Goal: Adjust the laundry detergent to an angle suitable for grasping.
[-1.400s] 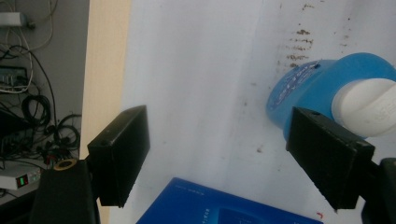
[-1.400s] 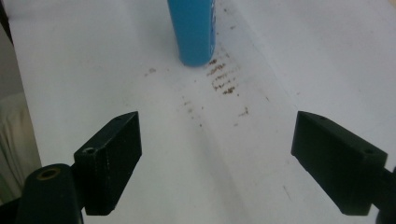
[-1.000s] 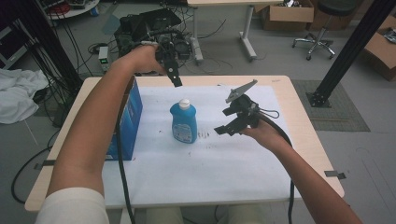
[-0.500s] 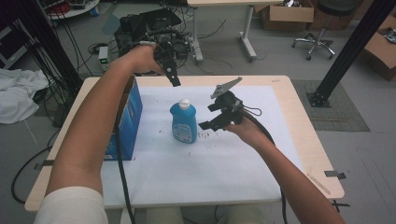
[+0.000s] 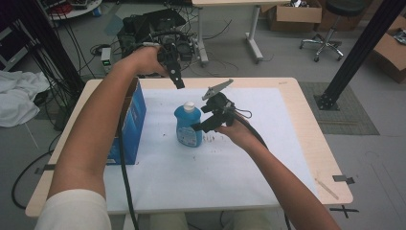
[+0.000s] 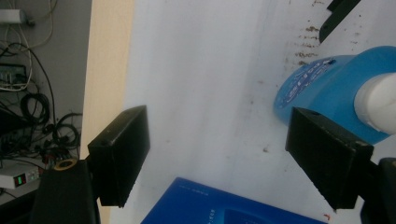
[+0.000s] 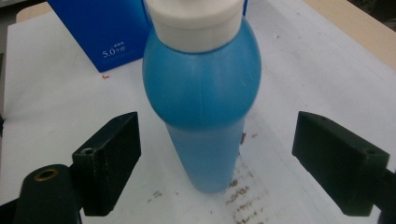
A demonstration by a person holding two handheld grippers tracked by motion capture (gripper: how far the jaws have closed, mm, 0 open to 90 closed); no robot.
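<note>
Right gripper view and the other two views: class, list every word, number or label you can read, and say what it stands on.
"5.0", followed by small characters too blurred to read: white print on the blue box.
Label on the blue bottle: print too small and blurred to read in the high view.
Print on the blue bottle's shoulder in the left gripper view: unreadable.

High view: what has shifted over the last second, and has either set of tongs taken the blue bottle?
The right tongs slid left across the table, closing in on the blue bottle; their jaws stand open either side of it, not gripping. The left tongs stayed raised and open behind it. The bottle, upright, and the blue box have not moved.
</note>
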